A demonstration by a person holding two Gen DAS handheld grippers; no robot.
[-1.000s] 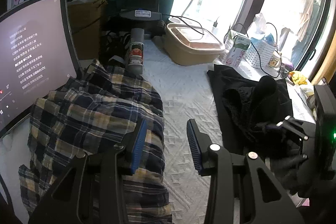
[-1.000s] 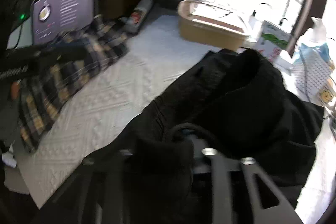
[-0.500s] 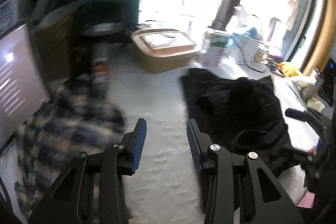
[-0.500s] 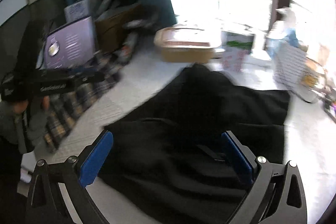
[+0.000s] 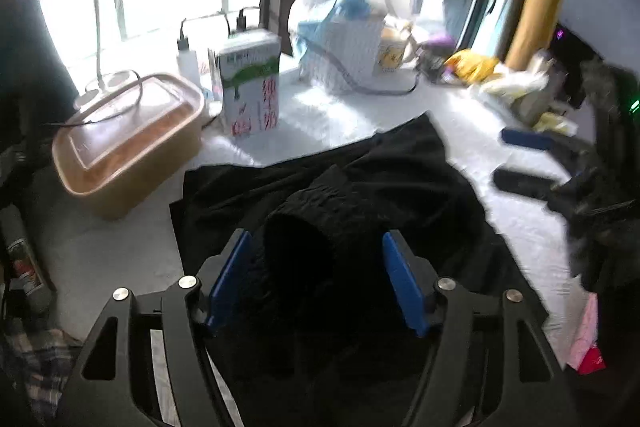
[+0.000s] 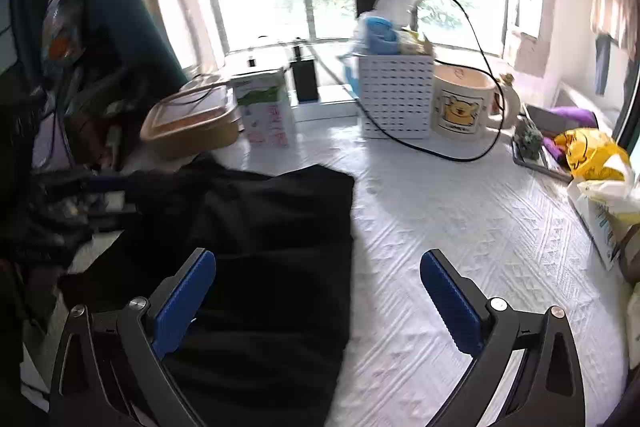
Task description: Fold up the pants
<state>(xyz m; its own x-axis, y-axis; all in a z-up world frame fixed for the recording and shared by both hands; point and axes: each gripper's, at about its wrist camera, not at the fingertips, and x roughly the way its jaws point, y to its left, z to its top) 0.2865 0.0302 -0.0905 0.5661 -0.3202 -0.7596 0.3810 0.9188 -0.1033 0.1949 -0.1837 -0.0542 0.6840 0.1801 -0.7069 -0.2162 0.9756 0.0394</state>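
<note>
Both grippers tilt downward over the black pants (image 5: 360, 187). The left gripper (image 5: 316, 283), its jaws just widened, straddles a raised fold without pressing it. The right gripper (image 6: 316, 291) gapes wide, empty, over the pants' right edge.

Black pants on your white tabletop

Your black pants (image 6: 256, 227) lie on the white tabletop (image 6: 460, 211), embossed in zigzags; both tongs carry blue pads (image 6: 182, 301) on black frames. You have a tan tub (image 5: 124, 147), a white perforated basket (image 6: 396, 103), a cream bear-print mug (image 6: 464, 107) and a yellow bag (image 6: 592, 151).
</note>
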